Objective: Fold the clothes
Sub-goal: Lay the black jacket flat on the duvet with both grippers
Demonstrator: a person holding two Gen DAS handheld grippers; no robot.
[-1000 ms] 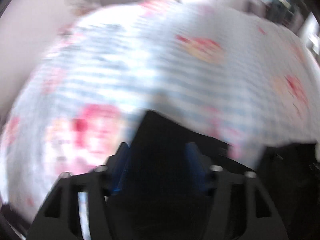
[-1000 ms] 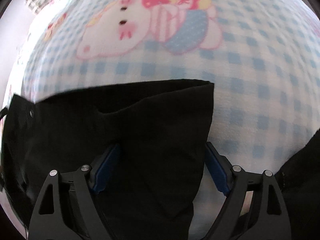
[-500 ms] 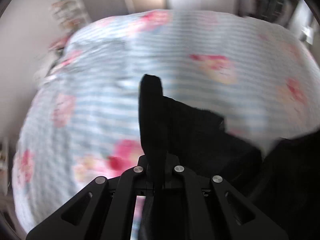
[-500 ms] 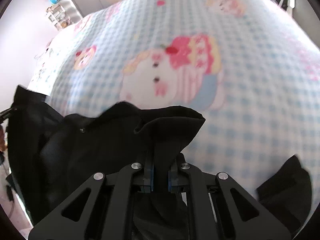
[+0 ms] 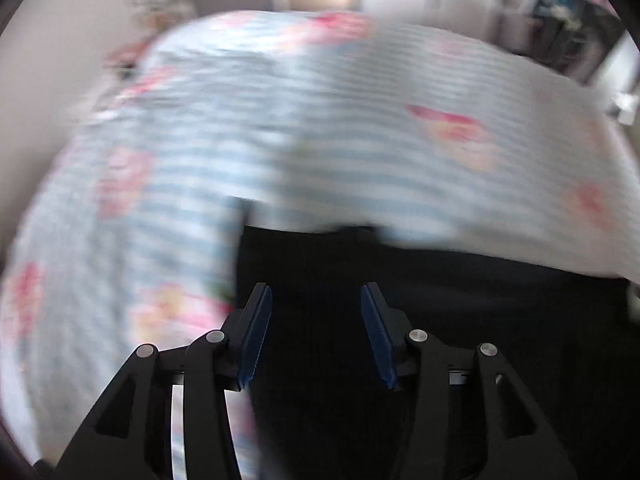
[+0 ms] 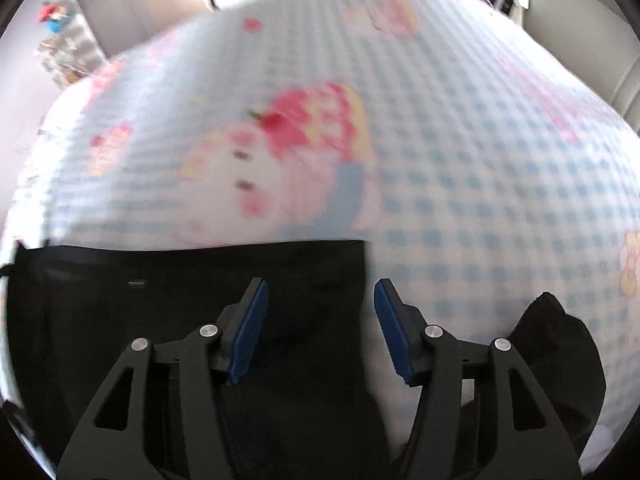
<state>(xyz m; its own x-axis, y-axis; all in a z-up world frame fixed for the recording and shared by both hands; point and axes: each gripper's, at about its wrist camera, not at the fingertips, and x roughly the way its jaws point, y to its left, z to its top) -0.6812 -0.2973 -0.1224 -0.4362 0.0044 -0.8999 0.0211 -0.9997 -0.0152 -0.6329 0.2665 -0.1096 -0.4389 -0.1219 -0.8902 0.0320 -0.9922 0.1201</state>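
Left wrist view, badly blurred: the left gripper [image 5: 316,332] points down at a black garment [image 5: 440,320] that fills the frame from 3 to 6 o'clock, lying on a bed cover [image 5: 320,140] of blue and white check with pink prints. Its jaws are opening; the blue pads [image 5: 254,336] stand apart and press on nothing, with the dark cloth lying beneath the gap rather than pinched in it. The garment's far edge runs roughly level just beyond the fingertips, toward 12 o'clock. Walls and furniture at the top rim are too smeared to name. Right wrist view: the right gripper [image 6: 320,328] also points down, jaws opening, pads [image 6: 250,332] clear of any cloth. The garment [image 6: 160,300] lies flat on the cover [image 6: 480,180] from 9 to 6 o'clock, its straight top edge ending in a corner just beyond the fingertips, slightly toward 1 o'clock. The right pad sits over bare cover beside that edge. A second dark piece of cloth [image 6: 556,352] lies at 4 o'clock, apart from the first. A cartoon print [image 6: 288,160] is at 12 o'clock.
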